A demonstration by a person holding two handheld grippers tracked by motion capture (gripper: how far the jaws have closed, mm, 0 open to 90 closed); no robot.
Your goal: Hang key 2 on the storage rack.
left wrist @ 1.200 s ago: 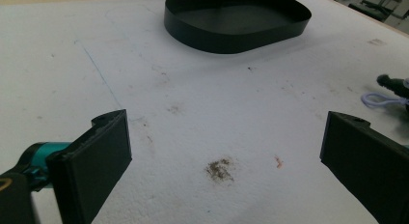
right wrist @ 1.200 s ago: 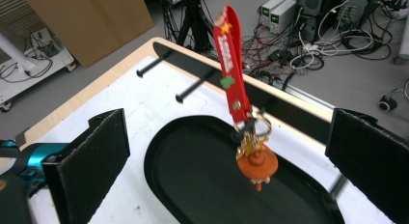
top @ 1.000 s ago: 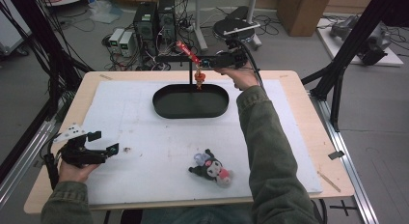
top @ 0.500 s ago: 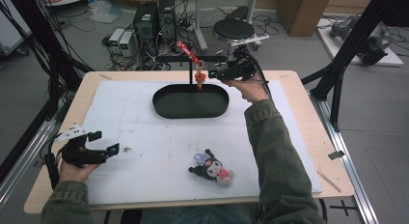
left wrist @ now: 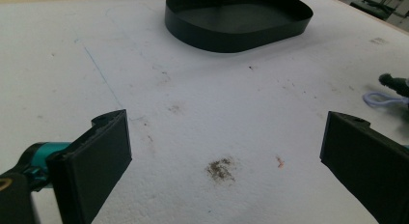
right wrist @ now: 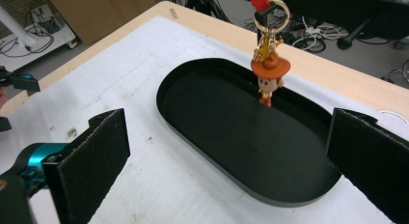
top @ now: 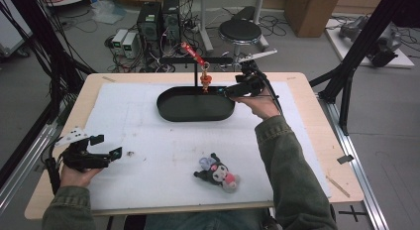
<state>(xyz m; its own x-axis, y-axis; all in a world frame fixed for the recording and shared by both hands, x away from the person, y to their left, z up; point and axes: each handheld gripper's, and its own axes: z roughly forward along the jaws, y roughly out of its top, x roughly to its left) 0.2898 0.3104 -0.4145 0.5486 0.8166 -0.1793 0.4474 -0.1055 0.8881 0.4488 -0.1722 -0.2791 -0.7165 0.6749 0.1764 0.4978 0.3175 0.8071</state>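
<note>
A black oval tray (top: 190,109) lies at the far middle of the white mat. Over its back rim a small cowboy-hat keychain figure (top: 205,81) hangs from a thin black stand with a red tag (top: 192,52). My right gripper (top: 227,92) hovers at the tray's right end, open and holding nothing. In the right gripper view, the figure (right wrist: 268,78) dangles above the tray (right wrist: 226,151) between the spread jaws. A dark plush toy (top: 218,174) lies near the front edge. My left gripper (top: 106,146) rests open at the near left, with bare mat between its jaws.
The left gripper view has a brown stain (left wrist: 221,169) on the mat, the tray (left wrist: 231,26) far ahead and part of the plush (left wrist: 391,89) at the right edge. Black frame legs flank the table (top: 317,116). A stool (top: 239,30) and computers stand behind it.
My right gripper has drawn back from the stand toward the person and dropped to the tray's right end. The left gripper and the plush have stayed put.
</note>
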